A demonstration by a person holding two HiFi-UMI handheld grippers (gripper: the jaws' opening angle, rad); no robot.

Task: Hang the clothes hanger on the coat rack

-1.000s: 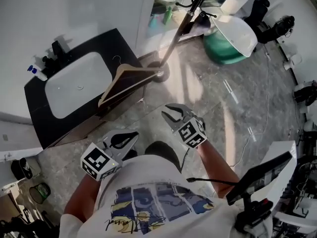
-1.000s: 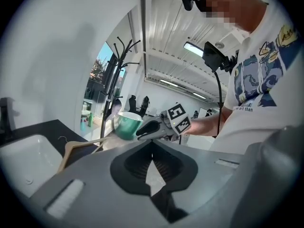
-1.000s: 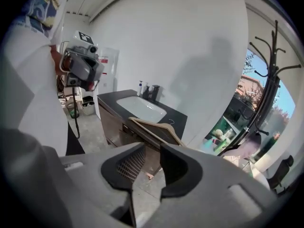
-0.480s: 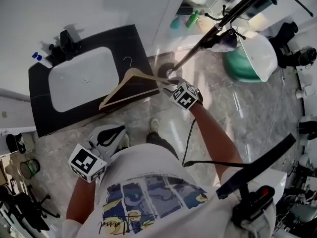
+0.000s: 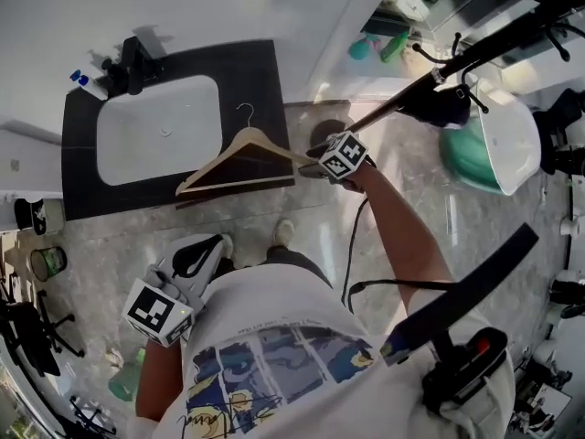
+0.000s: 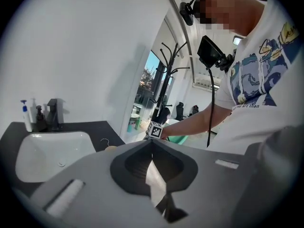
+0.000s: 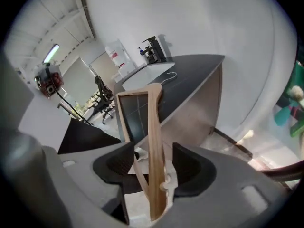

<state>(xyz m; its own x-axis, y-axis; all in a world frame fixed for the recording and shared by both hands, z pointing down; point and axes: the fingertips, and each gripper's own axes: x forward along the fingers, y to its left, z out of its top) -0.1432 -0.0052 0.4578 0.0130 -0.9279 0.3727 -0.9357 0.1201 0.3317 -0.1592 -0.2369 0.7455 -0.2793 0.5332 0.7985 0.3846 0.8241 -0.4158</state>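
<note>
So, the hanger (image 5: pixel 239 158) is laid flat on the dark counter (image 5: pixel 265 71), just past the tips of the right gripper (image 5: pixel 313 165). Its hook is turned away toward the wall. Its long axis runs straight ahead from that gripper, along the counter's front edge, and the near tip is stuck out over the edge and in between the jaws. Those jaws are being opened wide right now, and a gap can be seen on both sides of the wood, so nothing's actually pinched yet.

The left gripper (image 5: pixel 215 243) is held back by the person's hip, well apart from the hanger, with its jaws closed together on nothing. So the right one is clearly the nearer, and the grab would be expected from it.

The coat rack (image 5: pixel 475 53) is set off to the right gripper's other side, away from the counter, so a swing that way is probably needed after the pickup.

Counted up: one hanger, one rack, two grippers.
</note>
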